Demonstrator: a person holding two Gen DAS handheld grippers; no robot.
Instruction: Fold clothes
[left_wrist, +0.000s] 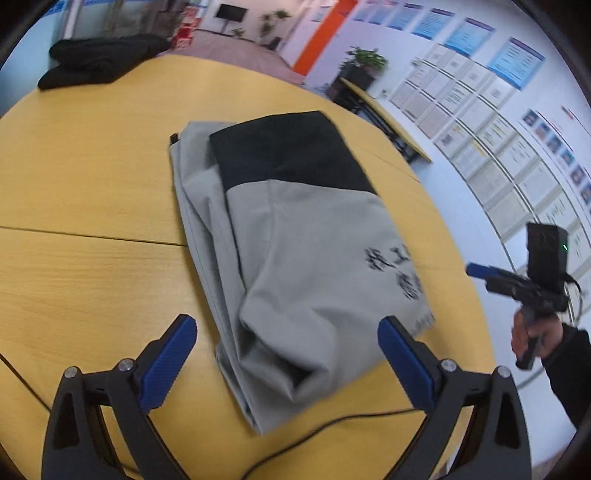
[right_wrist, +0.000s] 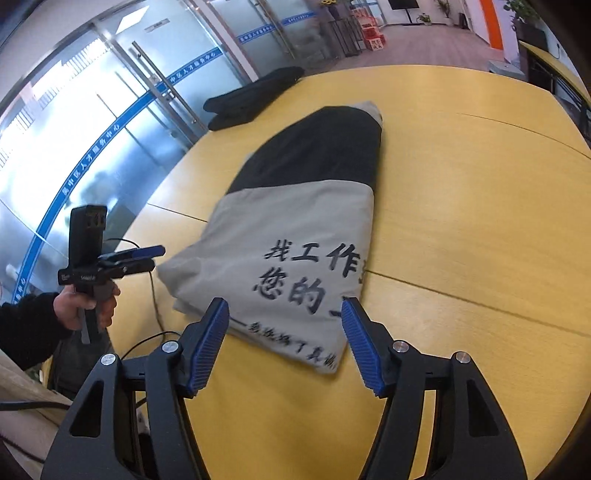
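A grey and black garment (left_wrist: 295, 251) with black printed characters lies folded into a long bundle on the yellow wooden table (left_wrist: 92, 192). It also shows in the right wrist view (right_wrist: 295, 240). My left gripper (left_wrist: 288, 332) is open and empty, its blue pads just in front of the bundle's near end. My right gripper (right_wrist: 284, 314) is open and empty, hovering over the printed near end. In the left wrist view the right gripper (left_wrist: 476, 271) is held off the table's right edge. In the right wrist view the left gripper (right_wrist: 155, 254) is at the left of the bundle.
A folded black garment (left_wrist: 99, 62) lies at the table's far edge, also in the right wrist view (right_wrist: 251, 98). A thin black cable (left_wrist: 332, 424) runs along the near table edge. Glass doors (right_wrist: 110, 129) stand to the left, a poster wall (left_wrist: 498, 110) to the right.
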